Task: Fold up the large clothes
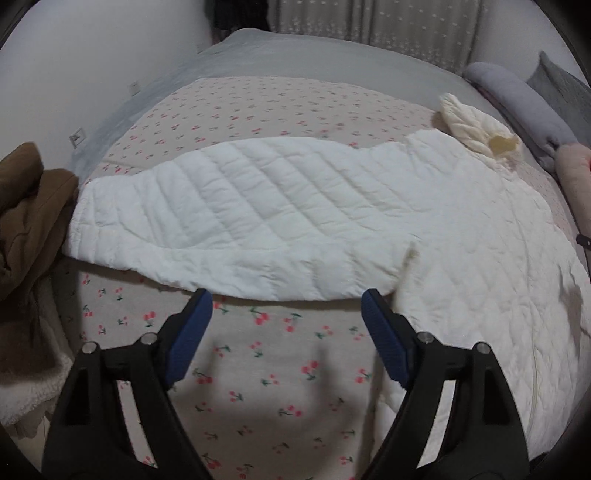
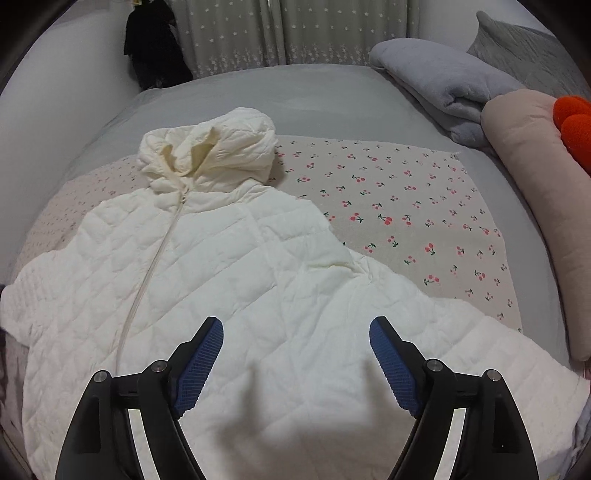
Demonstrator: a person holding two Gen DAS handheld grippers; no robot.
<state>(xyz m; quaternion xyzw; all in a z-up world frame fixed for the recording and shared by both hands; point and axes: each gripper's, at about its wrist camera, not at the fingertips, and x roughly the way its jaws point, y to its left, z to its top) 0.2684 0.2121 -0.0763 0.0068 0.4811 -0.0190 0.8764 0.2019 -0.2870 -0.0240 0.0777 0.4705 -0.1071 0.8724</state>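
Observation:
A white quilted hooded jacket (image 2: 229,266) lies front up on a cherry-print sheet (image 2: 406,206), zip closed, hood (image 2: 210,147) at the far end. In the left wrist view one sleeve (image 1: 236,218) stretches flat out to the left from the body (image 1: 480,258). My left gripper (image 1: 286,299) hangs open just in front of that sleeve's near edge, above the sheet (image 1: 258,354), with nothing between its blue pads. In the right wrist view the other sleeve (image 2: 461,332) runs out to the right. My right gripper (image 2: 296,328) is open above the jacket's body near that shoulder, holding nothing.
A brown garment (image 1: 26,214) is piled at the bed's left edge. Rolled grey blankets (image 2: 443,85), a pinkish bolster (image 2: 528,177) and an orange plush thing (image 2: 576,122) line the right side. Grey bedding (image 2: 295,96), curtains (image 2: 295,33) and a dark hanging garment (image 2: 155,48) lie beyond.

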